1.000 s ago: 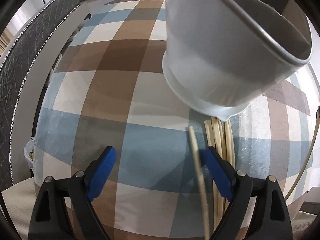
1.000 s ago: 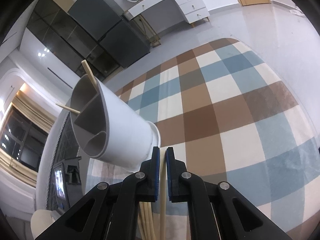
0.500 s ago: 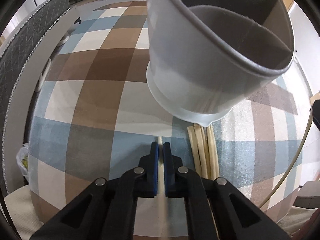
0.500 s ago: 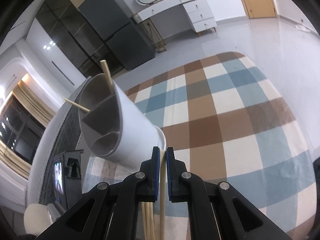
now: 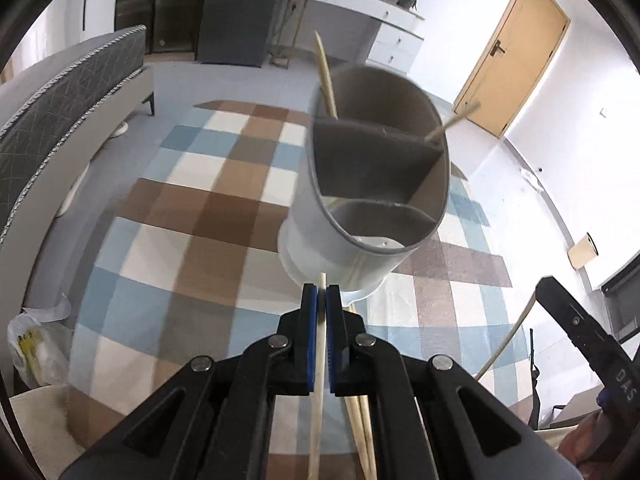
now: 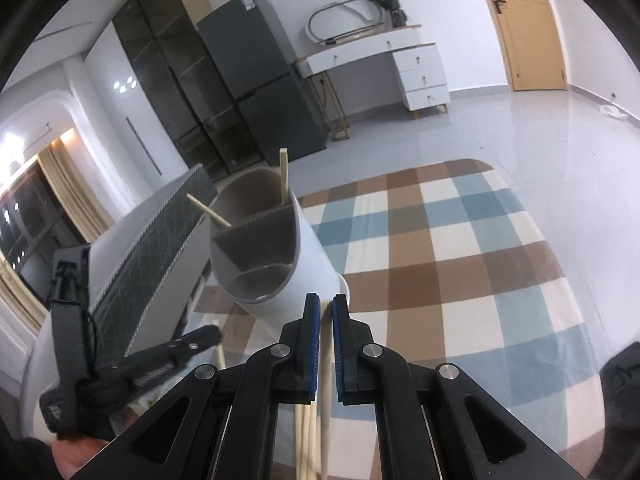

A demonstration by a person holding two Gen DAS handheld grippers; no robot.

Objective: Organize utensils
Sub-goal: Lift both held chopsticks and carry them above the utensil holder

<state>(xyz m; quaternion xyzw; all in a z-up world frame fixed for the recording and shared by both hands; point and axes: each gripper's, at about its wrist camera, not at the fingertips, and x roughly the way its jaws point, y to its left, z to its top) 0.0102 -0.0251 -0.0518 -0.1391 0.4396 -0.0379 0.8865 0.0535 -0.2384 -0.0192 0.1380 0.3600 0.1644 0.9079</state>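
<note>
**Both tools clamped on chopsticks beside the divided holder**

A white utensil holder (image 5: 352, 248) with a grey inside stands on the checked surface (image 5: 192, 216), split by partitions into compartments. Two chopsticks (image 5: 326, 80) already stand in its far compartment, leaning apart, their tops above the rim; the right wrist view shows the same pair (image 6: 284, 176) in the section farthest from the camera.

The left tool (image 5: 321, 300) has its blue pads drawn together on a single pale chopstick (image 5: 318, 380), which runs up between the jaws and pokes out just past the tips, ending in front of the holder's base. A loose bundle of chopsticks (image 5: 362, 432) lies on the surface just to the right of that tool, reaching to the foot of the holder.

The right tool (image 6: 326, 312) is likewise closed on one chopstick (image 6: 326, 392), its tip just beside the holder's lower wall. Further sticks (image 6: 306, 432) lie on the surface below its left jaw.

Each tool appears in the other's view: the right one at the lower right edge of the left wrist view, the left one at the lower left of the right wrist view, with a fingertip behind it.

Around the surface: a grey quilted sofa (image 5: 60, 92), a dark cabinet (image 6: 256, 80), a white dressing desk (image 6: 384, 56) and a wooden door (image 5: 512, 56).
</note>
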